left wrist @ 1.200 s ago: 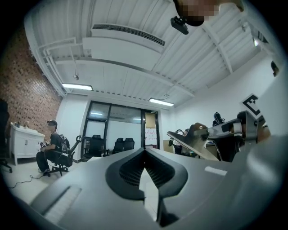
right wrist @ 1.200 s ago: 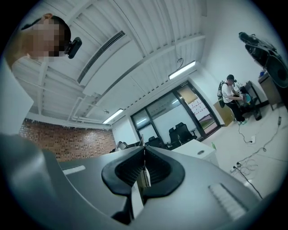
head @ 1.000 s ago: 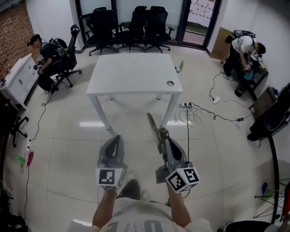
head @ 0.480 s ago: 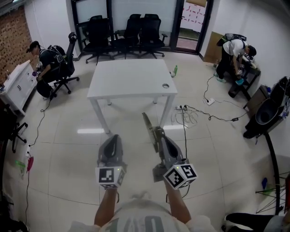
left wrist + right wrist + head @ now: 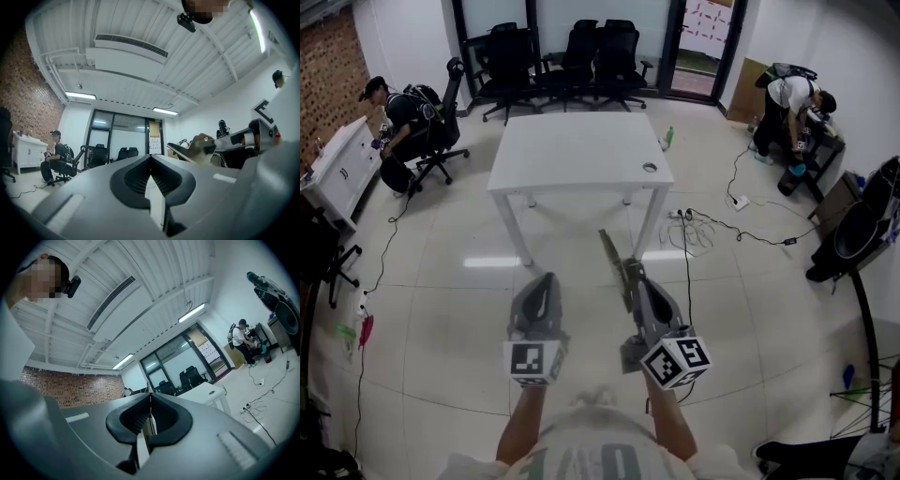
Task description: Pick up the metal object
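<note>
In the head view both grippers are held out over the tiled floor, short of the white table [image 5: 581, 155]. My right gripper [image 5: 635, 274] is shut on the metal object [image 5: 613, 253], a thin flat strip that sticks out forward and to the left past the jaws. The right gripper view shows that strip edge-on [image 5: 151, 422] between the closed jaws of the right gripper [image 5: 150, 397]. My left gripper [image 5: 546, 283] is shut and holds nothing. In the left gripper view its jaws [image 5: 150, 159] meet, and the strip [image 5: 185, 152] shows off to the right.
Black office chairs [image 5: 572, 56] line the glass wall behind the table. A person [image 5: 403, 112] sits at the left by a white cabinet [image 5: 337, 169]. Another person [image 5: 792, 98] bends over at the back right. Cables and a power strip [image 5: 712, 230] lie on the floor to the right of the table.
The view has shifted slightly. Both grippers keep nearly the same pose, and the right one still holds the strip.
</note>
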`<state>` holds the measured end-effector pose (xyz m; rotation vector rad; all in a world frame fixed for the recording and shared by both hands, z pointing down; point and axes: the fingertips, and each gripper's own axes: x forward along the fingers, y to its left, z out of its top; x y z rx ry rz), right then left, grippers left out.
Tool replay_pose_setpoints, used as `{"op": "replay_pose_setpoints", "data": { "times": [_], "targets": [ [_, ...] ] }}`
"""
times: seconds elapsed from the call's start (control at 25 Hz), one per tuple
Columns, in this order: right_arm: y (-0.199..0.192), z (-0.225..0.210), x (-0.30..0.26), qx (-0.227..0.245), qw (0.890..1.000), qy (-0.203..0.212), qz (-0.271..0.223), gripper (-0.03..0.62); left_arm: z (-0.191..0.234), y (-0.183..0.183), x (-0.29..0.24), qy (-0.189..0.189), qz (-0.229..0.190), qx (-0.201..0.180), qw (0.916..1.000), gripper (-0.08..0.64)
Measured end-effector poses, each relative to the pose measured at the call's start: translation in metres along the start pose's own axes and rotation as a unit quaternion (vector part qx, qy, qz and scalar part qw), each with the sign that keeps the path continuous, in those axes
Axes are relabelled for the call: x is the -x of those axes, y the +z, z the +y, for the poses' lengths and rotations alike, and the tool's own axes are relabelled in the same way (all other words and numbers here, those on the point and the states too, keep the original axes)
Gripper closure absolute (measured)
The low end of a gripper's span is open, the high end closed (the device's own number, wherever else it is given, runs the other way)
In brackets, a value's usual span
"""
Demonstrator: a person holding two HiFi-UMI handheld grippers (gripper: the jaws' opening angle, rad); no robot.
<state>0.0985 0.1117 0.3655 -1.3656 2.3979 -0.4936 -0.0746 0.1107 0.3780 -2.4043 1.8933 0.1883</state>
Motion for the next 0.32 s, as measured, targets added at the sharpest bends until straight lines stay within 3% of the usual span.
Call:
{"op": "replay_pose_setpoints", "data": {
  "times": [0.32],
  "targets": [
    [-0.0025,0.0072,0.0020,-0.001,1.000,-0.002,0.006,0.574,0.0053,-0.0033,0.0076,0.001,0.009,0.002,1.0000,0.560]
  ]
}}
